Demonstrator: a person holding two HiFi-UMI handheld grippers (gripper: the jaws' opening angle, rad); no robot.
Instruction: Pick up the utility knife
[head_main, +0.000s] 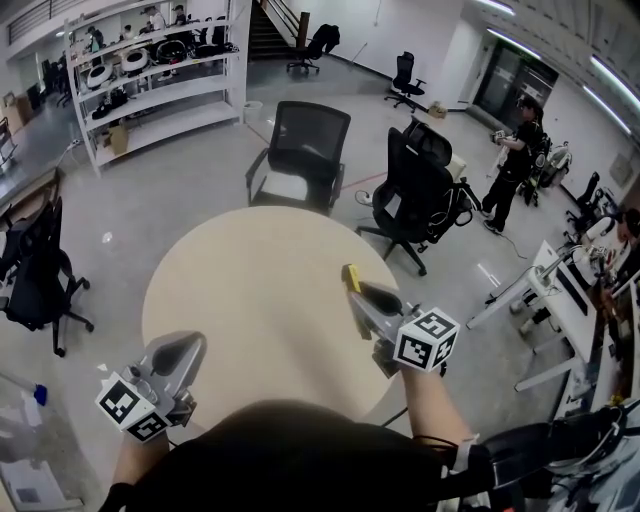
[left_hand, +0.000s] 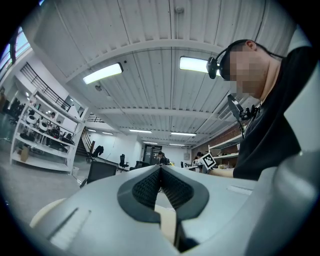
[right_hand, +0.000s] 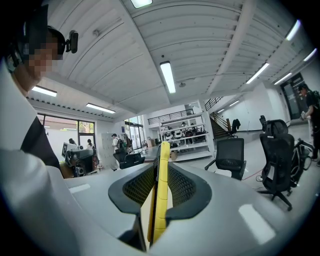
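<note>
Utility knife (right_hand: 161, 200) pinched edge-on in right gripper (head_main: 358, 296), above round table (head_main: 250, 290) | left gripper (left_hand: 161, 172) closed, empty | step: pickup seemingly done | next: firm, level hold

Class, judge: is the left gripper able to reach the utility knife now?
Probably yes: only bare table lies between the left gripper and the utility knife, though the right gripper clamps most of it.

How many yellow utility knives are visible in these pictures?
1. The yellow utility knife is clamped between the jaws of the right gripper, over the round beige table. The left gripper is shut, empty. None seems hidden.
</note>
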